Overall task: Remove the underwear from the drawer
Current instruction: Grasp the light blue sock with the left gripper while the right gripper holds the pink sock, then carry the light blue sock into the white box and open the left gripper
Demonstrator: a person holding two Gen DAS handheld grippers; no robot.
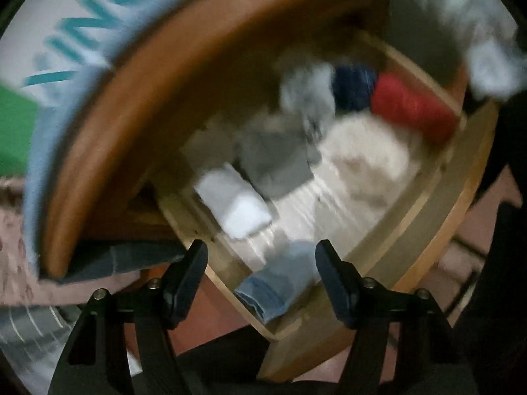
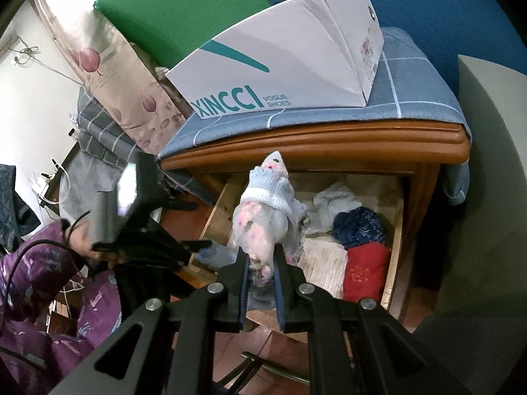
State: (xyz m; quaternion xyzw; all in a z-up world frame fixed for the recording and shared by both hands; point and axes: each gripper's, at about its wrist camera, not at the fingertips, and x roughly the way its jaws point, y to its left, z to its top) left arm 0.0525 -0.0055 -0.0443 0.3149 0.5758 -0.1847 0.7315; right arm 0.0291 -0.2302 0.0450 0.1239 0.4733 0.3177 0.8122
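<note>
Right gripper (image 2: 261, 268) clamps underwear (image 2: 263, 217); left gripper (image 1: 262, 263) agape, blurred.

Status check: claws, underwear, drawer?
Right claw shut on floral underwear, lifted above open drawer. Left claw open, empty. Nothing blocking.

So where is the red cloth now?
Right wrist view: the red cloth lies in the open drawer, at its right side, just in front of the navy cloth.

Two hand-held grippers show: the left hand-held gripper (image 1: 262, 278) and the right hand-held gripper (image 2: 262, 284). One open drawer (image 2: 393, 237) holds one red bundle (image 2: 364, 271), one navy bundle (image 2: 359, 227) and one white cloth (image 2: 336, 199). One shoe box (image 2: 283, 75) sits above.
</note>
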